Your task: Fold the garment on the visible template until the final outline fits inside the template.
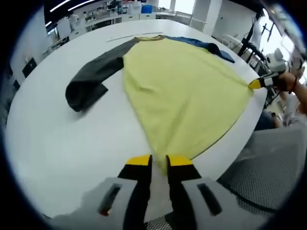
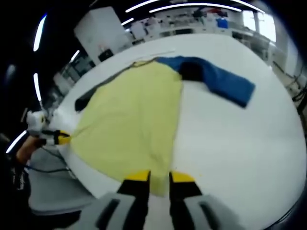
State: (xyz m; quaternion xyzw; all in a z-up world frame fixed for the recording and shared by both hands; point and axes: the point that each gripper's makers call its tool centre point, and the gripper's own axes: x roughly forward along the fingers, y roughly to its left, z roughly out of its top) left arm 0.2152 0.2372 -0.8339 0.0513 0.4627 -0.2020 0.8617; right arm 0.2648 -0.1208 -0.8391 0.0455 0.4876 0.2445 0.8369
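A yellow garment (image 1: 182, 91) lies spread flat on the white round table (image 1: 57, 143), collar at the far end. Its dark grey sleeve (image 1: 93, 76) reaches left and its blue sleeve (image 1: 206, 45) reaches right. My left gripper (image 1: 159, 161) is shut on the near hem corner at the table's edge. In the same view my right gripper (image 1: 255, 84) pinches the other hem corner. In the right gripper view my right gripper (image 2: 159, 177) is shut on the yellow garment (image 2: 134, 115) at its hem, with the blue sleeve (image 2: 220, 79) beyond. My left gripper (image 2: 61, 138) holds the far corner there.
A thin pale strip (image 1: 134, 36) lies on the table past the collar. A grey mesh chair (image 1: 254, 177) stands close below the table's edge. A person's hand (image 1: 289, 81) holds the right gripper. Lab benches (image 1: 96, 19) line the back.
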